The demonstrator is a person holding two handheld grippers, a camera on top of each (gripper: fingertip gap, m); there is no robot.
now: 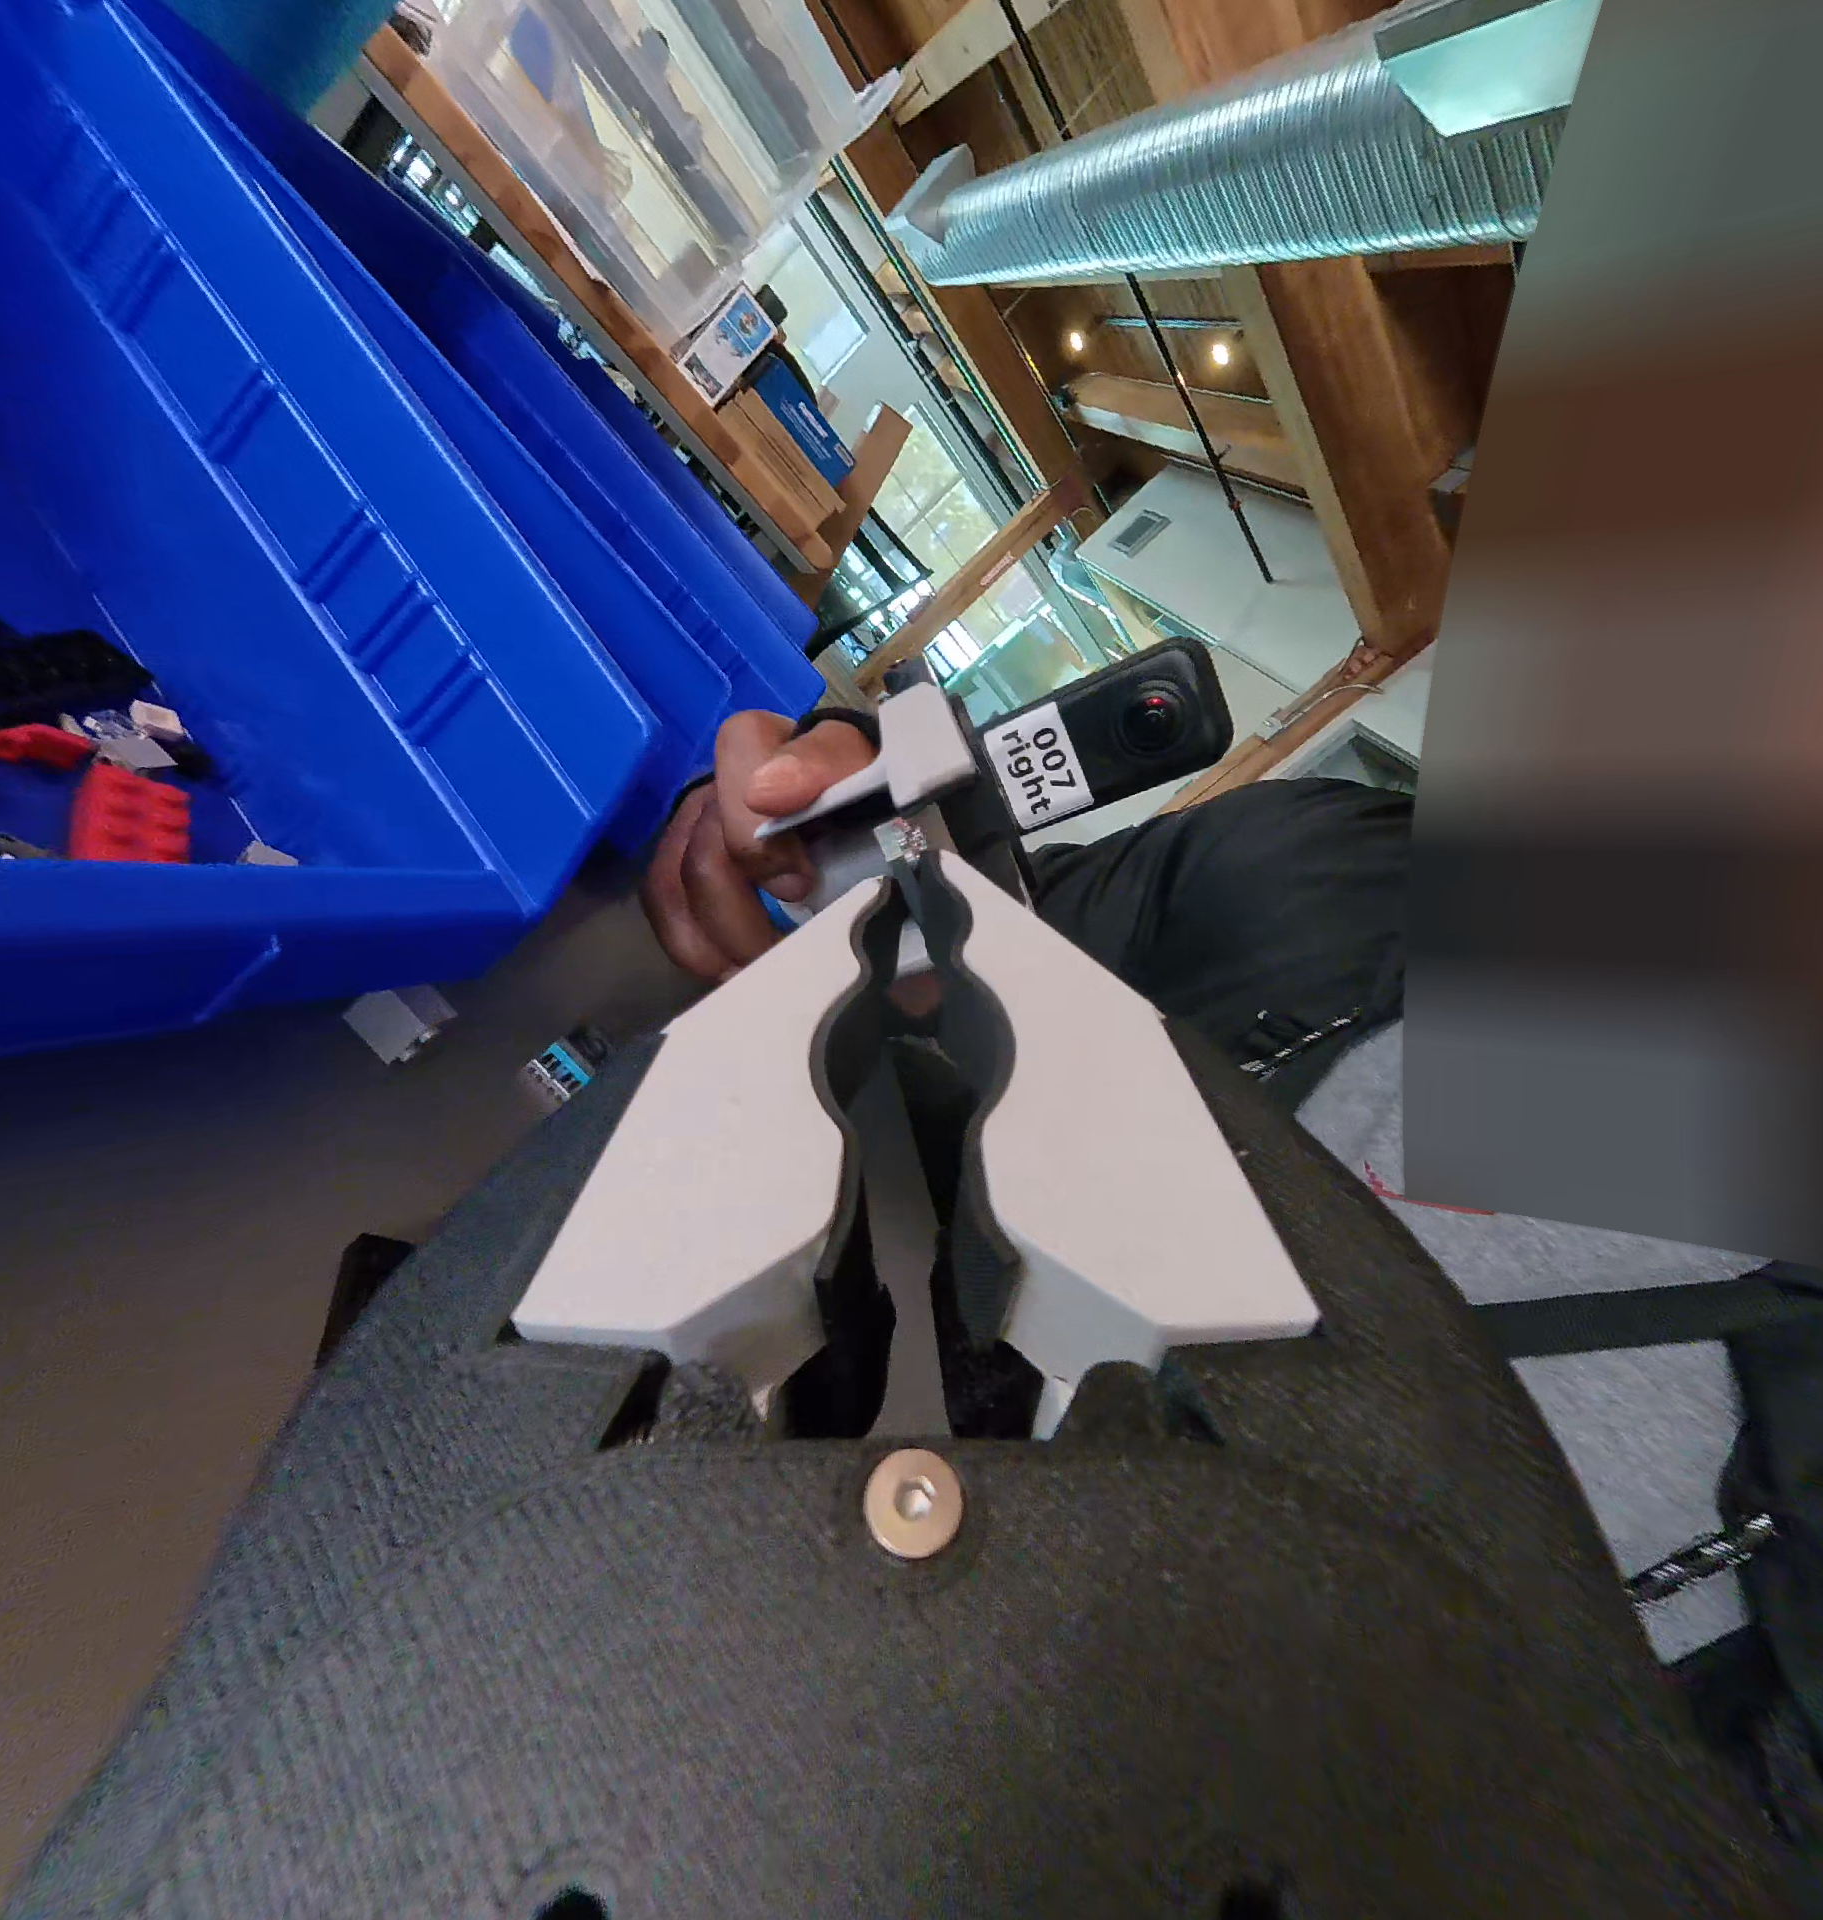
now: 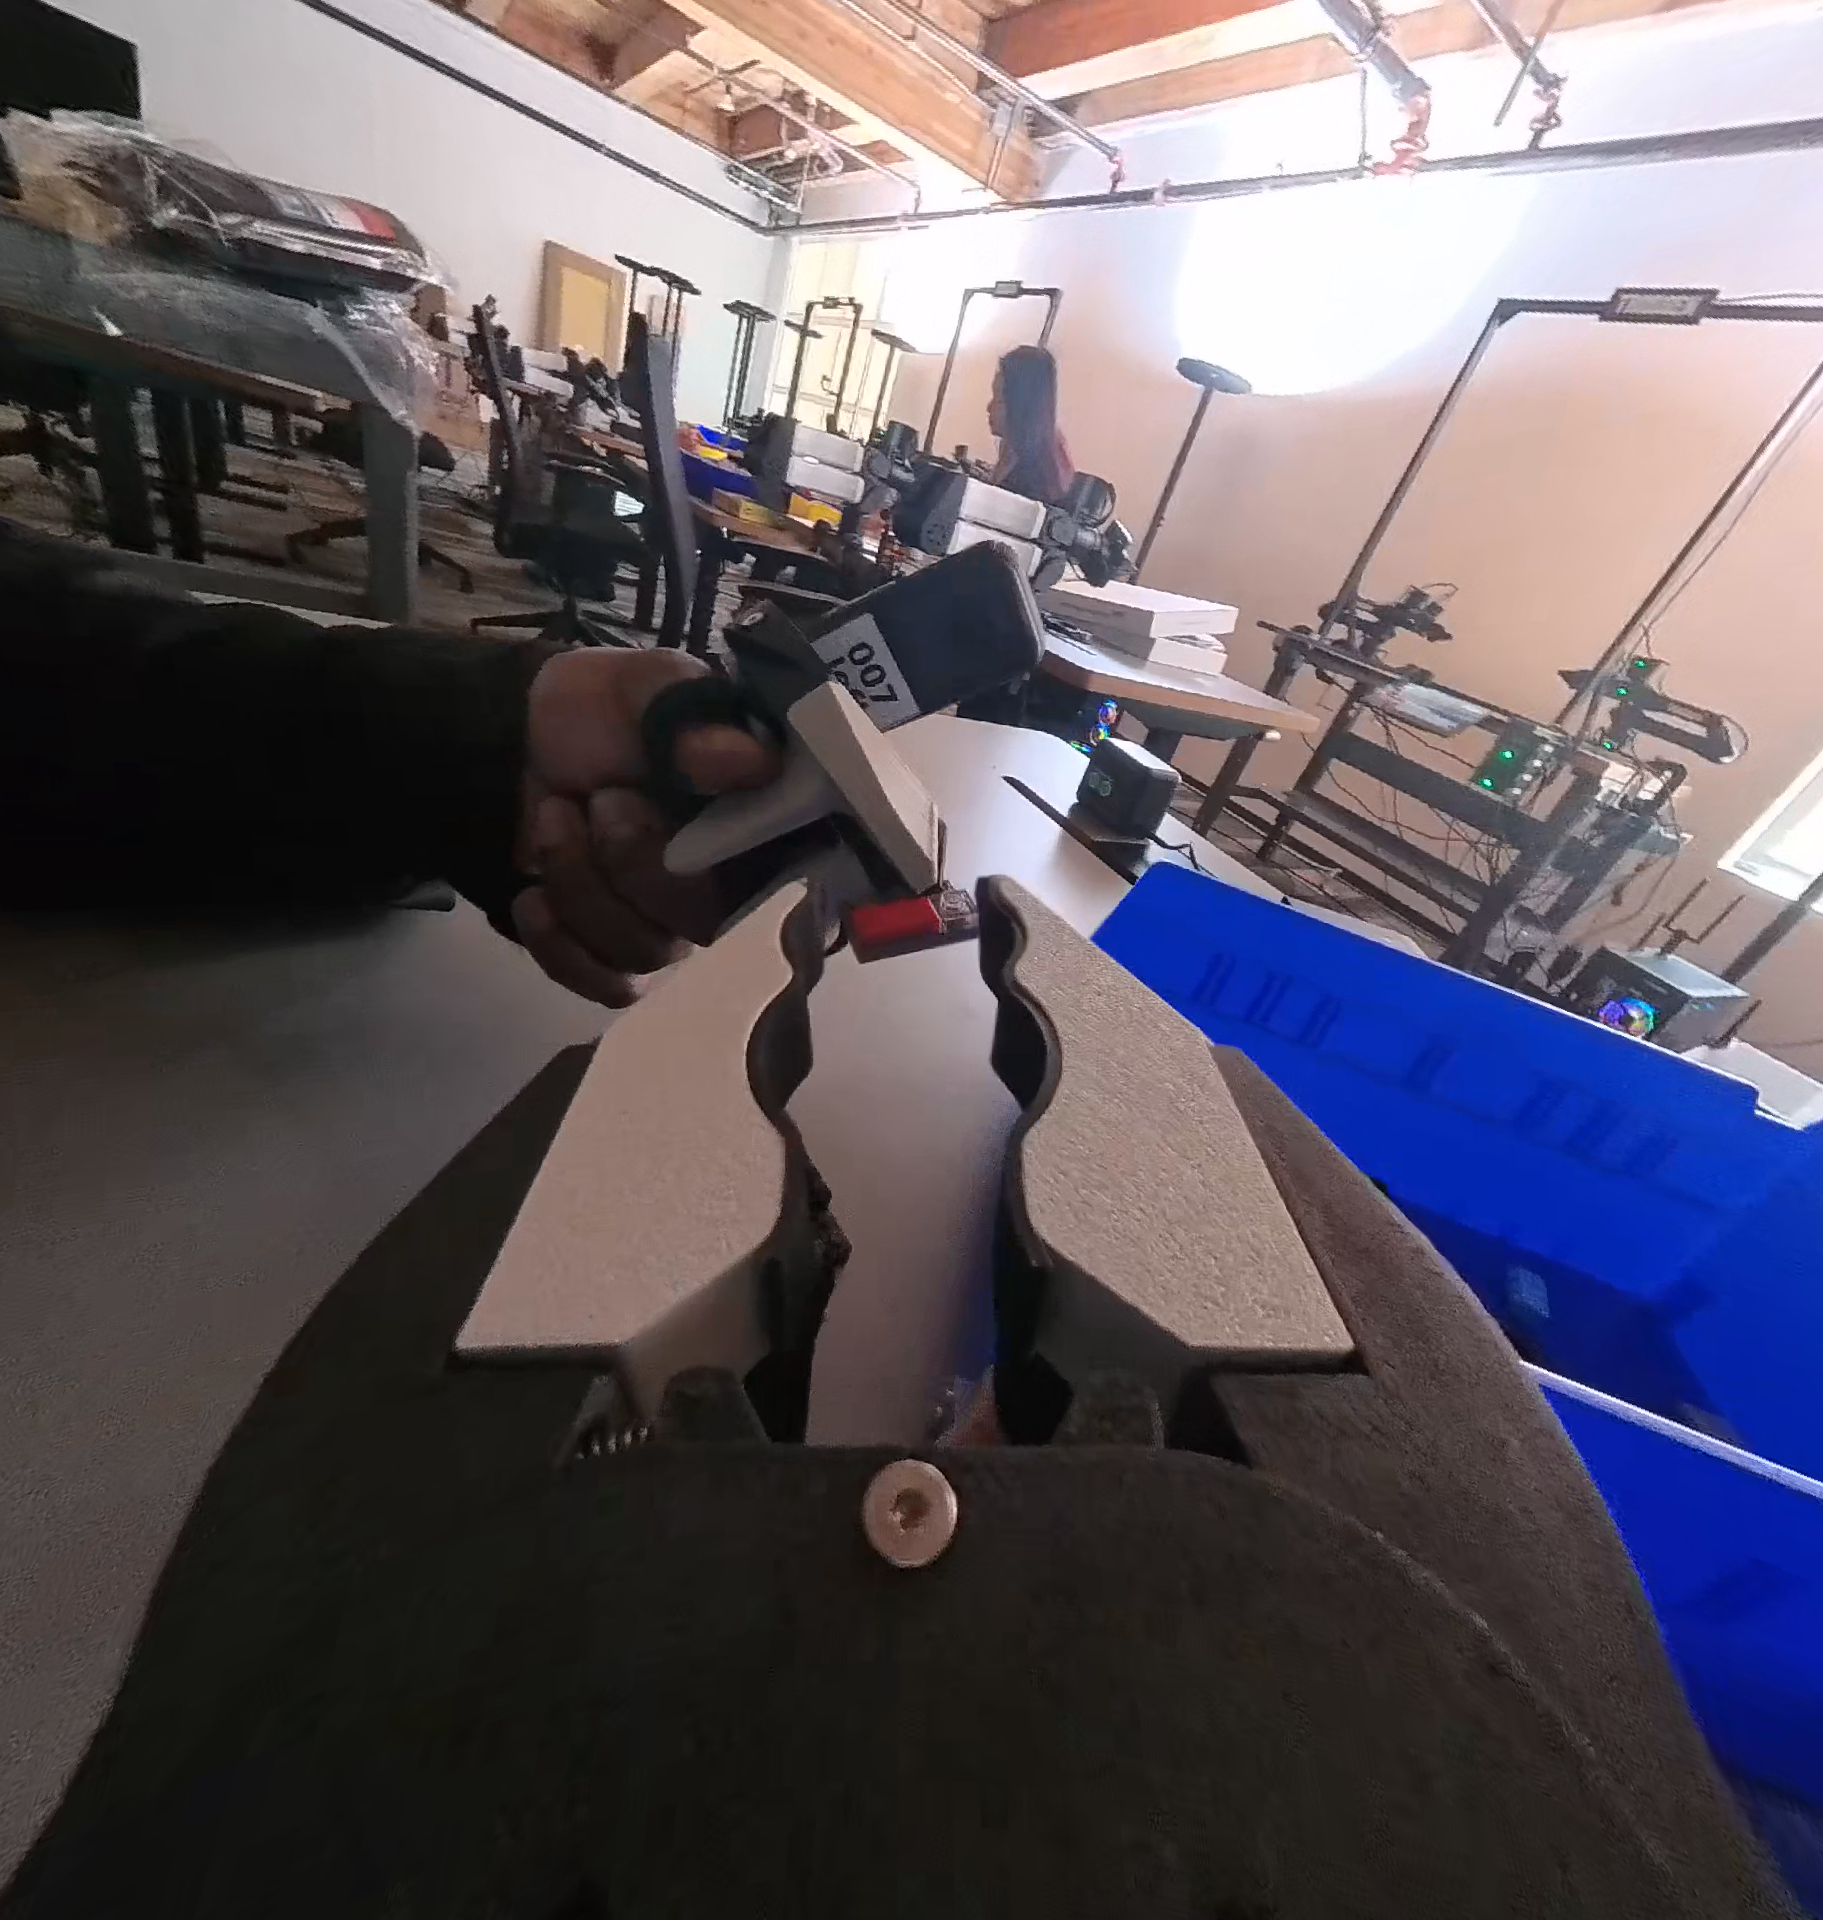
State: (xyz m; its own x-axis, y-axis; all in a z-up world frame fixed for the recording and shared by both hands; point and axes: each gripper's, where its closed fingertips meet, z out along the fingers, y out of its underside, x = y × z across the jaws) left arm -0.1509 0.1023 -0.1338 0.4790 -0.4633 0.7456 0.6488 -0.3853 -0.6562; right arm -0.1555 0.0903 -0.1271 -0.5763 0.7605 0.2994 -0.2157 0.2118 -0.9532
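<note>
Red brick [image 2: 894, 923] pinched in left gripper [image 2: 912, 899]; right gripper [image 2: 891, 914] wide; blue bin [image 2: 1509, 1122] beside.

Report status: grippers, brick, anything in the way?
Left gripper shut on red brick, clear piece on its end. Right gripper open, fingertips either side of brick. Blue bin alongside right gripper.

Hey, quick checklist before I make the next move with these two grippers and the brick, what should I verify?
1. Left gripper shut on the red brick: ok.
2. Right gripper open, a fingertip on each side of the brick: ok.
3. Right fingertips apart from the brick: cannot tell on the clear-piece side.
4. Small clear piece sits at the brick's end: ok; firmly seated: cannot tell.
5. Blue bin off to the side, apart from both grippers: ok.
</note>
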